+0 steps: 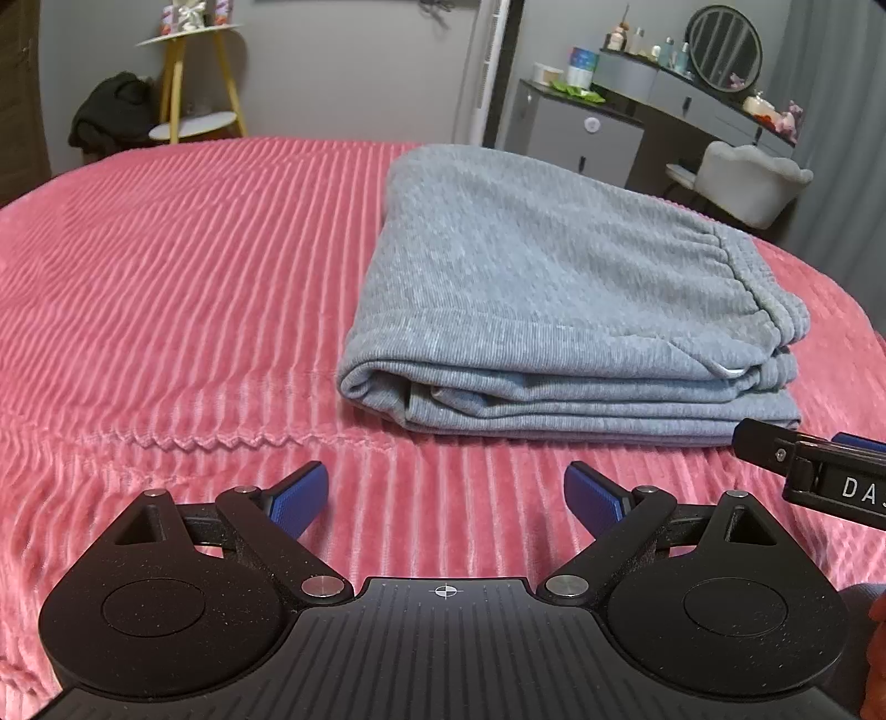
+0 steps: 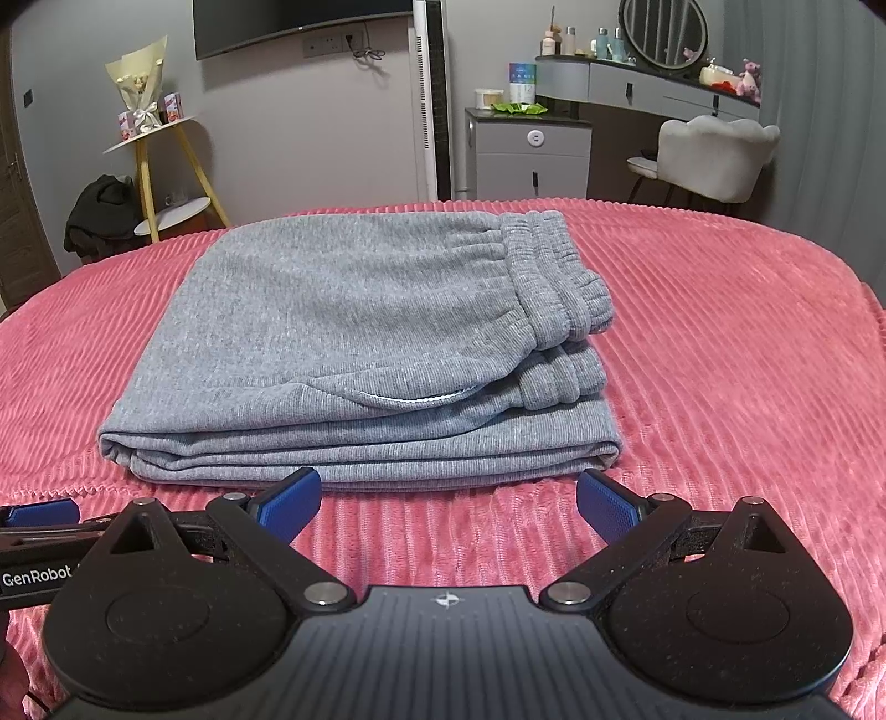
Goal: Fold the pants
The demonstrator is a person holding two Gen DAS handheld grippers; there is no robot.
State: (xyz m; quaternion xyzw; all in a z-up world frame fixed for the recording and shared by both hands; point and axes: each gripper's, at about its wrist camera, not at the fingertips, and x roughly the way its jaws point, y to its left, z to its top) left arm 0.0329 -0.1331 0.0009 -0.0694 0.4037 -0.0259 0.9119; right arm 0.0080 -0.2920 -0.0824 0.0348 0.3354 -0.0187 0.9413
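Grey sweatpants (image 1: 531, 288) lie folded into a flat stack on the pink ribbed bedspread (image 1: 166, 266), with the elastic waistband on the right of the pile. My left gripper (image 1: 446, 501) is open, a short way in front and to the left of the stack, with nothing between its blue pads. In the right wrist view the same pants (image 2: 354, 332) lie straight ahead. My right gripper (image 2: 448, 507) is open too, just short of the near folded edge and holding nothing. The right gripper's body (image 1: 814, 471) shows at the right edge of the left wrist view.
The pink bedspread (image 2: 720, 360) spreads wide on both sides of the pants. Behind the bed stand a yellow-legged side table (image 2: 160, 166), a dark bag (image 2: 99, 213) on the floor, a grey cabinet (image 2: 529, 155), a dressing table with a round mirror (image 2: 664, 30) and a white chair (image 2: 714, 152).
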